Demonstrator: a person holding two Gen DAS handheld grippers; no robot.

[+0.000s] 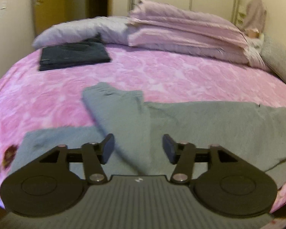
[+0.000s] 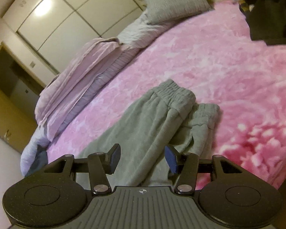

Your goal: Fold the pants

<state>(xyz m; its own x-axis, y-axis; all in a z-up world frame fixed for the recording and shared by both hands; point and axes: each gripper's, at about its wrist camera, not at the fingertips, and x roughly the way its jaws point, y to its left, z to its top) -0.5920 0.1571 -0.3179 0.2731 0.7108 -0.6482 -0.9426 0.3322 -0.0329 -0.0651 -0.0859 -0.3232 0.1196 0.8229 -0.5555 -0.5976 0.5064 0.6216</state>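
Grey-green sweatpants point(image 1: 200, 126) lie spread on the pink bedspread point(image 1: 143, 72), one leg point(image 1: 120, 118) folded across the rest toward the upper left. My left gripper point(image 1: 138, 147) hovers over the cloth with its jaws apart and nothing pinched between the blue pads point(image 1: 107, 148). In the right wrist view the same sweatpants point(image 2: 143, 126) show two gathered elastic ends point(image 2: 173, 89) overlapping, pointing away from me. My right gripper point(image 2: 143, 159) is open just above the fabric, which runs under the gap without being pinched.
Dark folded jeans point(image 1: 72, 56) sit at the far left of the bed. Folded lilac bedding point(image 1: 181, 30) and a grey cushion point(image 1: 278, 59) line the far side. A dark garment point(image 2: 272, 11) lies at the bed's far right corner. White wardrobe doors point(image 2: 66, 15) stand behind.
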